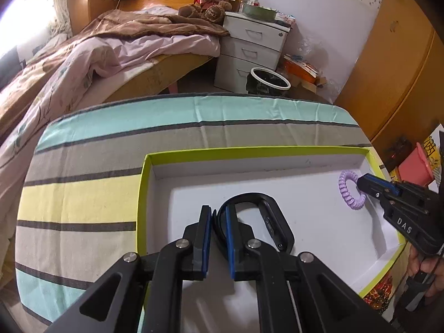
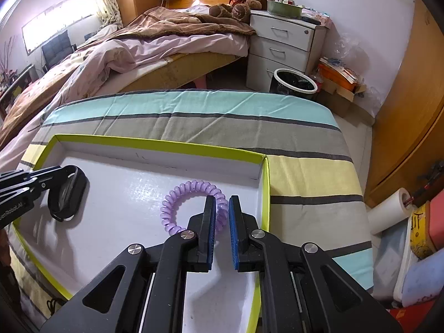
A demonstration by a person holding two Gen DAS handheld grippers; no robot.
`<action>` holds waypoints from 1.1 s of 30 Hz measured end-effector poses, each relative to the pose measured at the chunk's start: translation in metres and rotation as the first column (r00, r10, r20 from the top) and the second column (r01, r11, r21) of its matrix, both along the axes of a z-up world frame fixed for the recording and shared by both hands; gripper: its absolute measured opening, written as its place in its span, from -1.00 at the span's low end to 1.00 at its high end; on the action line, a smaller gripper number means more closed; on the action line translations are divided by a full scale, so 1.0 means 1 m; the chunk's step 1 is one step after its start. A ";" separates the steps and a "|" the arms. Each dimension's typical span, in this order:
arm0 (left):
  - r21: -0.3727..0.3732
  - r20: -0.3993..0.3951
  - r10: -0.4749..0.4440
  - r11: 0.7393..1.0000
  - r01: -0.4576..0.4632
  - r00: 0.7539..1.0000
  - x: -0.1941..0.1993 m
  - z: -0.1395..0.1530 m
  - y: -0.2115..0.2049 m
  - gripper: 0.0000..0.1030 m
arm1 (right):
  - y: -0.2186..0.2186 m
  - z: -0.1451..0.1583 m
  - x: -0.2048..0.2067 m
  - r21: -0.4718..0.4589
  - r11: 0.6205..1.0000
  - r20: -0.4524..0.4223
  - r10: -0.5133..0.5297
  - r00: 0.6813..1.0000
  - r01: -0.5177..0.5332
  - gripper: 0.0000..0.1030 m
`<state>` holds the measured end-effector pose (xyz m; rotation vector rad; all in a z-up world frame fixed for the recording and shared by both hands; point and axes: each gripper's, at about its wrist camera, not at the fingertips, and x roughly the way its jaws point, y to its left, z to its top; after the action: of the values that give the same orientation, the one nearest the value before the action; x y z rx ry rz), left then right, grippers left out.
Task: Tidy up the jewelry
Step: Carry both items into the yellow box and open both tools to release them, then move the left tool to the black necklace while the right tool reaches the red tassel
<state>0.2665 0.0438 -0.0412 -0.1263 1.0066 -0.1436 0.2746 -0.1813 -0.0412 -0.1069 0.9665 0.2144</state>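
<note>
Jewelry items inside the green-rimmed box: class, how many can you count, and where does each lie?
2. The black wristband lies at the box's left part, at the left gripper. The purple spiral bracelet lies right, at the right gripper.

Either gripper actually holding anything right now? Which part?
Left gripper pinches the black wristband by its strap on the near-left side. Right gripper straddles the purple coil band's right side; firm clamp cannot be told.
</note>
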 end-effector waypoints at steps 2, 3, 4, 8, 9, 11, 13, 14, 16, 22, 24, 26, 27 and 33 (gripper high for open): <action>-0.011 0.004 0.009 1.000 -0.009 1.000 0.001 0.001 0.003 -0.81 | 0.000 0.001 0.001 -0.002 1.000 0.005 -0.002 1.000 0.002 -0.81; -0.013 0.004 0.010 1.000 -0.010 1.000 0.000 0.001 0.004 -0.79 | 0.001 0.002 0.001 0.000 1.000 0.008 -0.001 1.000 0.001 -0.79; -0.018 0.006 0.011 1.000 -0.011 1.000 0.000 0.002 0.005 -0.72 | 0.001 0.003 0.000 0.001 1.000 0.011 -0.002 1.000 0.002 -0.73; -0.028 0.043 0.011 1.000 -0.009 0.999 -0.009 0.012 0.008 -0.33 | 0.000 0.011 -0.005 0.021 1.000 0.031 0.004 1.000 -0.004 -0.60; -0.038 0.052 0.011 0.999 -0.009 0.999 -0.012 0.016 0.009 -0.33 | 0.000 0.012 -0.006 0.027 1.000 0.035 0.007 0.999 -0.008 -0.59; -0.062 0.069 0.016 0.998 -0.012 0.997 -0.018 0.023 0.010 -0.33 | 0.000 0.017 -0.011 0.040 0.999 0.045 0.015 0.999 -0.017 -0.58; -0.068 0.091 0.014 0.998 -0.007 0.996 -0.026 0.032 0.011 -0.33 | 0.000 0.022 -0.017 0.052 0.998 0.057 0.020 0.998 -0.023 -0.51; -0.074 0.102 0.012 0.997 -0.004 0.995 -0.032 0.036 0.011 -0.32 | 0.000 0.026 -0.023 0.067 0.997 0.067 0.029 0.997 -0.033 -0.40; -0.103 0.122 0.001 0.995 0.011 0.993 -0.045 0.045 0.012 -0.32 | -0.001 0.033 -0.031 0.083 0.996 0.083 0.036 0.996 -0.043 -0.21; -0.170 0.134 -0.014 0.985 0.037 0.991 -0.092 0.049 0.013 -0.21 | -0.015 0.051 -0.072 0.158 0.986 0.127 0.042 0.991 -0.061 -0.20; -0.183 0.130 -0.014 0.982 0.038 0.991 -0.107 0.047 0.013 -0.15 | -0.023 0.051 -0.090 0.170 0.983 0.131 0.042 0.991 -0.065 -0.20; -0.201 0.124 -0.010 0.979 0.035 0.992 -0.123 0.044 0.014 -0.14 | -0.031 0.048 -0.106 0.173 0.983 0.117 0.041 0.992 -0.061 -0.20; -0.210 0.118 -0.011 0.977 0.036 0.993 -0.129 0.043 0.014 -0.14 | -0.034 0.047 -0.112 0.173 0.983 0.112 0.036 0.993 -0.055 -0.20; -0.240 0.103 -0.059 0.967 0.082 0.993 -0.167 0.036 0.007 -0.01 | -0.051 0.033 -0.148 0.205 0.976 0.099 0.051 0.994 -0.070 -0.20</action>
<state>0.0996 0.0506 -0.0056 -0.3054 0.8961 -0.3357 0.1262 -0.2326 -0.0081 0.0460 0.8434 0.3628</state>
